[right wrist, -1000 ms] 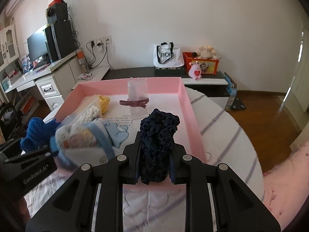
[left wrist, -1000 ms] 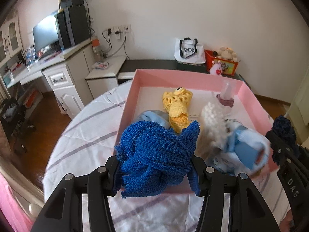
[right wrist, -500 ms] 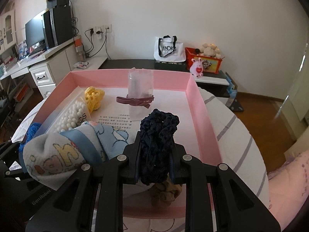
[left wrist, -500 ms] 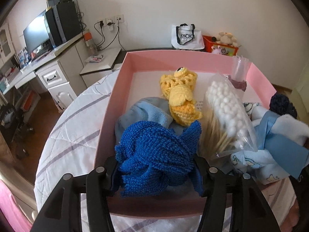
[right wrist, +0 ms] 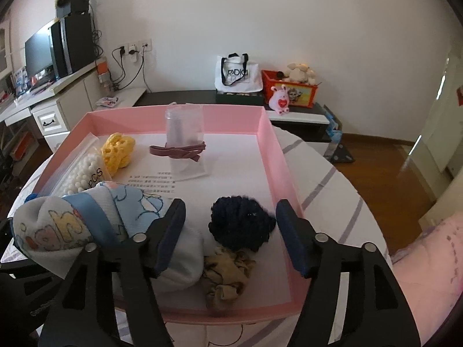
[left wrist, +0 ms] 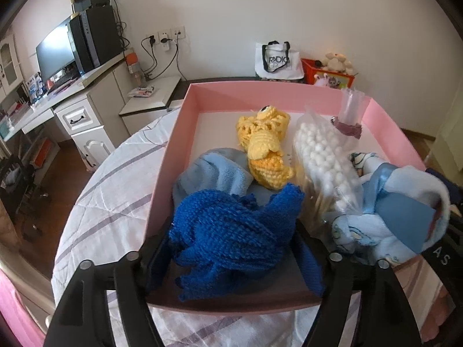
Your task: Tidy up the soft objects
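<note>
The pink tray (left wrist: 185, 115) on the striped worktop (left wrist: 115, 190) holds everything. The left gripper (left wrist: 231, 248) has its fingers clamped on a royal-blue knit (left wrist: 231, 225) over the tray's near edge; just beyond them lie a pale blue cloth (left wrist: 214, 170), a yellow crochet toy (left wrist: 264, 144) and a bag of cotton swabs (left wrist: 324, 164). The right gripper (right wrist: 231, 228) has its fingers spread apart, with a navy knit (right wrist: 240, 222) lying loose between them and an olive scrunchie (right wrist: 225, 274) nearer, seen only in this view. Here the swab bag reads "PCS", and a white tote (right wrist: 237, 75) behind reads "RADIO".
</note>
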Available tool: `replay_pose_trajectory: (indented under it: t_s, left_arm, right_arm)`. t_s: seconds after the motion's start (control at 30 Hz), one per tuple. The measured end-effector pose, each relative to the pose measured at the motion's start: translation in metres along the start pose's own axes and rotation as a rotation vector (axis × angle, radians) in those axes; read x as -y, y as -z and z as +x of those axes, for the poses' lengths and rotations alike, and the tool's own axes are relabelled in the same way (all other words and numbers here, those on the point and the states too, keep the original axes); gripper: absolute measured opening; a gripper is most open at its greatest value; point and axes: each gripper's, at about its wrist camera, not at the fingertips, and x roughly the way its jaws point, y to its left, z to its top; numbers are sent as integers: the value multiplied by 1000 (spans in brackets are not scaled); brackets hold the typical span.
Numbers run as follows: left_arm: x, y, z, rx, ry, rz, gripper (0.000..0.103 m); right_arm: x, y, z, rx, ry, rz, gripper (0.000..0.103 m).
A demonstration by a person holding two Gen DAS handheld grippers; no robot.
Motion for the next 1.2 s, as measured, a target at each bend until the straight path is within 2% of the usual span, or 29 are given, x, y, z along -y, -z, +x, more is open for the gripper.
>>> replay_pose_trajectory:
  t_s: [0.13,0.27,0.33,0.37,0.6,0.77,0.97,1.2]
  left_arm:
    - [-4,8,-11,-4,21,-25,75]
    - [-6,13,-22,7,20,-32,77]
    - [-3,16,-29,18,10,-32,85]
    - [-3,17,-32,26,-6,-33,86]
    - [0,23,-44,55,-11,-45,87]
    - [5,25,-52,58,-8,-46,89]
    - [8,27,-73,83,3,-52,96]
    - [8,45,-100,118,-6,-66,98]
  right_arm:
    - [4,-1,-1,-1,21,11,79]
    - [6,-1,-1,-4,31,18,81]
    - [6,-2,0,-3,37,14,83]
    - [5,-1,-1,-3,42,11,84]
    - [3,-1,-3,-3,55,4,89]
    - [4,-2,-13,15,33,11,100]
    - [7,1,-28,29,36,15,103]
    - [11,10,-55,52,26,22,103]
